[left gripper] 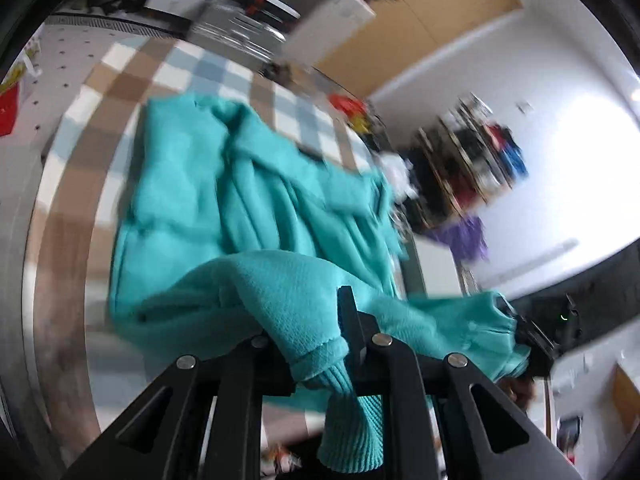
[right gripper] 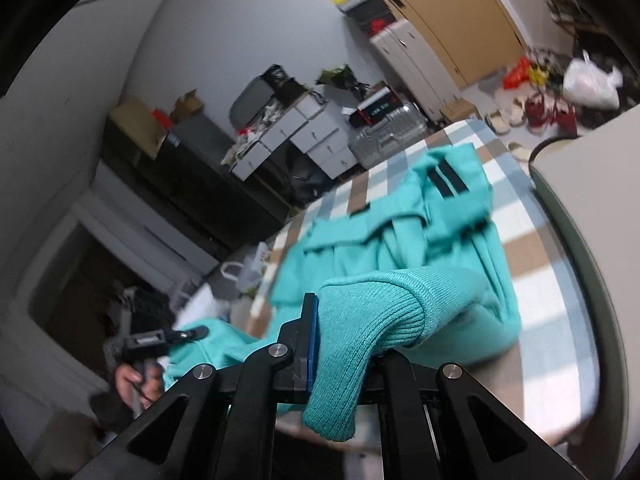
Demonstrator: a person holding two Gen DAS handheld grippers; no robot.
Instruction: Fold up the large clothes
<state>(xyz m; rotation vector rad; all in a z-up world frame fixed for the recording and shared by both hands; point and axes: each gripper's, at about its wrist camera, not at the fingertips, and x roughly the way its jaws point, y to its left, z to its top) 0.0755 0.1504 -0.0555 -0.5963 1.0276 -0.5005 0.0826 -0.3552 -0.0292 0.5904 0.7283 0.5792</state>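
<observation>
Teal sweater (left gripper: 248, 216) on checked bed cover (left gripper: 120, 92); white drawers (right gripper: 304, 136) and silver suitcase (right gripper: 384, 136) beyond. Left tongs (left gripper: 320, 344) and right tongs (right gripper: 344, 360), angled downward, each clamp a ribbed sweater edge.

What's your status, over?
Left gripper and right gripper both shut on teal knit sweater's ribbed hem. Sweater body on checkered bedcover. Nothing blocking.

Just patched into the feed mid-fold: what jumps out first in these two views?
The big teal garment dominates both views, spread in loose folds over the checked blue, white and brown cover. Its ribbed hem is clamped in both grippers: the right gripper is shut on a thick ribbed roll, the left gripper on another stretch, with the cloth hanging between them. Behind, along the wall, stand cluttered white drawers and a silver suitcase.
</observation>
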